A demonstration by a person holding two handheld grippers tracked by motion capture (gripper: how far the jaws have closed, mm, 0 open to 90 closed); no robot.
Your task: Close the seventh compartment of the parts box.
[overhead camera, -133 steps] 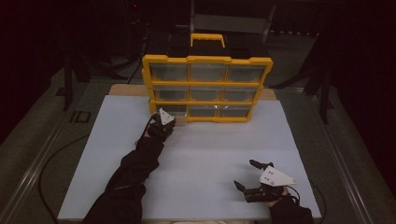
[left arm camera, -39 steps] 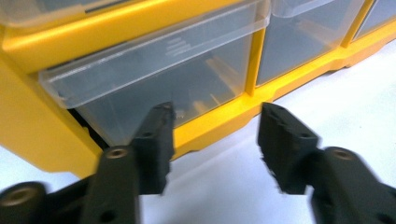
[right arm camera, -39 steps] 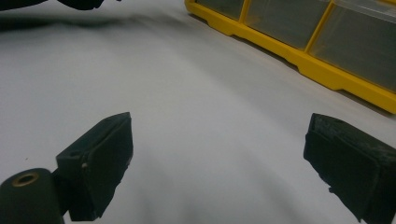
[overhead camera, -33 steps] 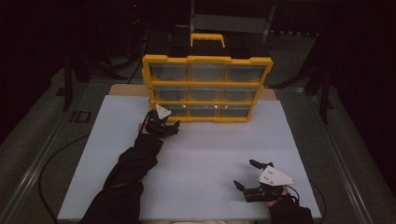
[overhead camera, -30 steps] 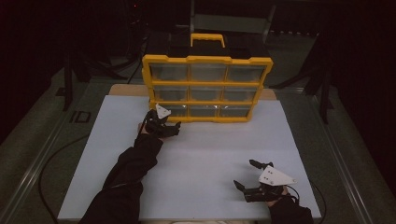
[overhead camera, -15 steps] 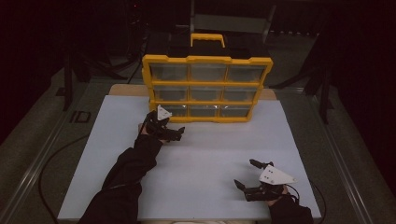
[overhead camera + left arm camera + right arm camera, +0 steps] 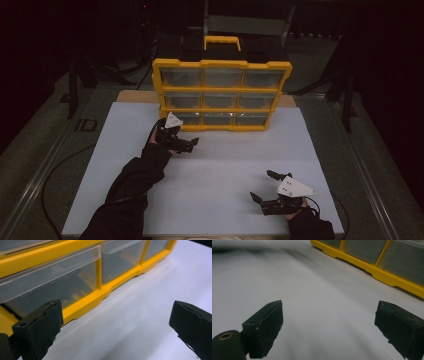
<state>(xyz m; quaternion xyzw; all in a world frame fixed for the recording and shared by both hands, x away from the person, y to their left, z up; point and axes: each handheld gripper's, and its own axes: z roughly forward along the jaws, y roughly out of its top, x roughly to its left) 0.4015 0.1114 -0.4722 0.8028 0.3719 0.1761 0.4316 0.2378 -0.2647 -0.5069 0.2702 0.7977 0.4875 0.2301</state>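
A yellow drawer organizer (image 7: pixel 222 95) with clear plastic drawers in three rows and a carry handle on top stands upright at the far edge of a white table mat (image 7: pixel 210 175), its drawers all pushed in. The person's left gripper (image 7: pixel 187 145) hovers just in front of the bottom row's left end, close to the cabinet's lower yellow rim but not touching it. Its jaws have just been opening and now stand wide apart with nothing between them. In the left gripper view, the left gripper (image 7: pixel 117 322) looks past its two black pads at the bottom-left drawer (image 7: pixel 50 287), whose clear front sits closed in the frame, with bare white mat below. The right gripper (image 7: pixel 263 187) rests low at the near right corner of the mat, well apart from the organizer, held by a dark-sleeved hand (image 7: pixel 302 220). In the right gripper view, the right gripper (image 7: pixel 327 325) shows its jaws spread wide over empty mat, gripping nothing, with the organizer's yellow base (image 7: pixel 382 271) across the upper right.
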